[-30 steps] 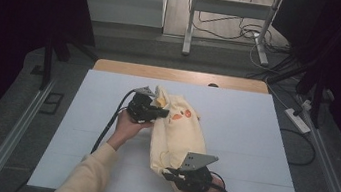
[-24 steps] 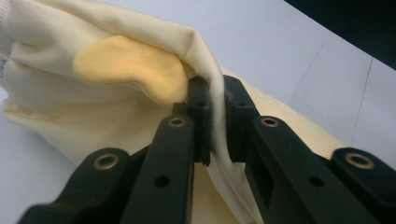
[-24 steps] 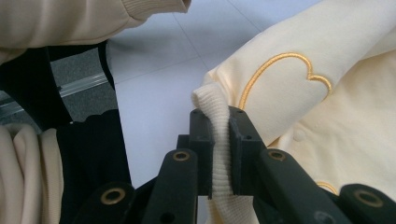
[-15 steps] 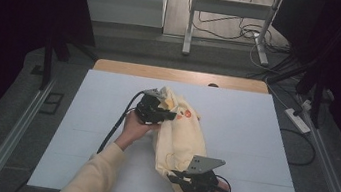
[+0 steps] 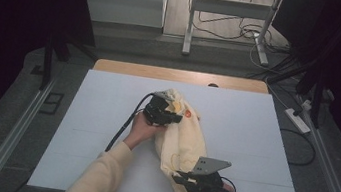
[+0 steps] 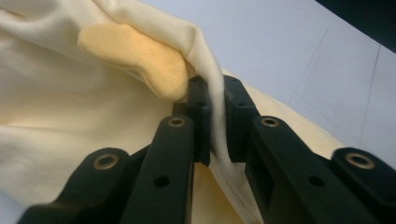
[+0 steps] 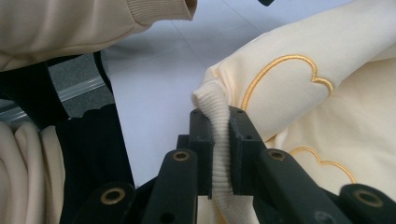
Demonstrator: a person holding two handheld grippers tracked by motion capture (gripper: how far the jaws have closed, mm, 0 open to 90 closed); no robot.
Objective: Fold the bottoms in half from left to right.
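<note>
A cream-yellow garment (image 5: 184, 136) with orange stitching lies bunched in the middle of the white table (image 5: 255, 123). My left gripper (image 5: 174, 117) is at the garment's far end and is shut on a fold of its fabric. In the left gripper view that gripper (image 6: 215, 119) pinches a thin fold of the garment (image 6: 70, 107) between its pads. My right gripper (image 5: 182, 179) is at the near end, shut on the ribbed hem. In the right gripper view the gripper (image 7: 219, 140) clamps the ribbed edge of the garment (image 7: 327, 102).
A wooden strip (image 5: 181, 76) runs along the table's far edge. Metal rails (image 5: 11, 134) flank the table on both sides. Cables and a power strip (image 5: 298, 120) lie on the floor to the right. A metal stand (image 5: 189, 23) rises behind the table.
My left gripper has shifted right and slightly toward the near side with the fabric, bunching the garment's far end. The right gripper has stayed near the front edge.
</note>
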